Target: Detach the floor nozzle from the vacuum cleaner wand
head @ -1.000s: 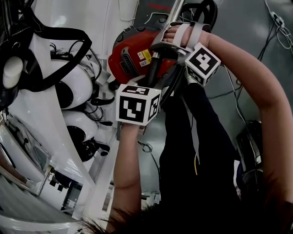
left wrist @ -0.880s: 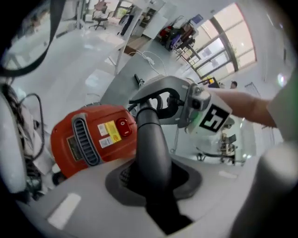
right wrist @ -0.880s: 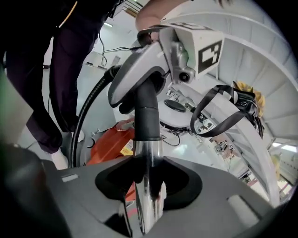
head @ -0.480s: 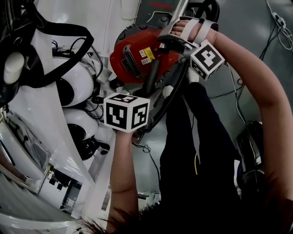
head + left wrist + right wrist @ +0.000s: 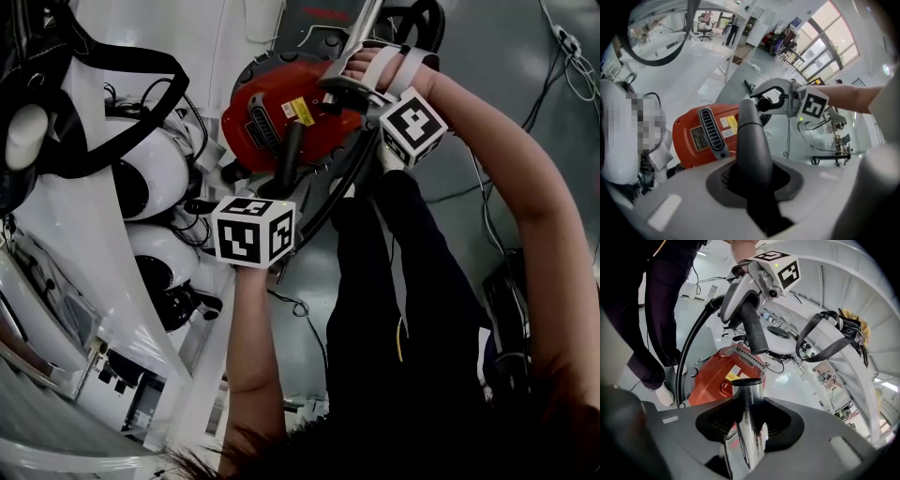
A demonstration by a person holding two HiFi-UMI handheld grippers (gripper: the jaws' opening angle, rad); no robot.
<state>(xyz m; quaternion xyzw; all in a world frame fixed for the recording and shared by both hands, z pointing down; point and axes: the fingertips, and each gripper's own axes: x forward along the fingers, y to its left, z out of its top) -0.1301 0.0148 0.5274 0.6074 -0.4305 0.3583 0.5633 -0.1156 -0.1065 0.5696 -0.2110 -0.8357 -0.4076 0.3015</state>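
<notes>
Between the jaws of the left gripper (image 5: 757, 187) sits a dark plastic tube (image 5: 752, 136), clamped tight, w/ its rounded free end poking out well past the fingertips. Imo that's the neck of the floor nozzle, tho the brush head isn't in any view, so can't confirm. Over on the other side the right gripper (image 5: 747, 427) is closed on the chrome wand (image 5: 749, 399), pads squeezing it from both sides. The wand's open mouth sits just past those jaws, empty, nothing plugged in. Beyond both grippers, down on the floor, lies the red canister (image 5: 272, 89), w/ the black hose (image 5: 690, 345) curving off beside the right one.

Step-wise: the pull-apart looks basically done. Seen from the right gripper, the left one hangs up and beyond it, dark tube aimed back toward the wand. Clear gap btw the two ends, not touching.

Next move prob calls for a firm right grip so the wand doesn't swing, then taking the tube further off to the left gripper's own side and setting it down somewhere stable. Mind the hose, it could snag.
</notes>
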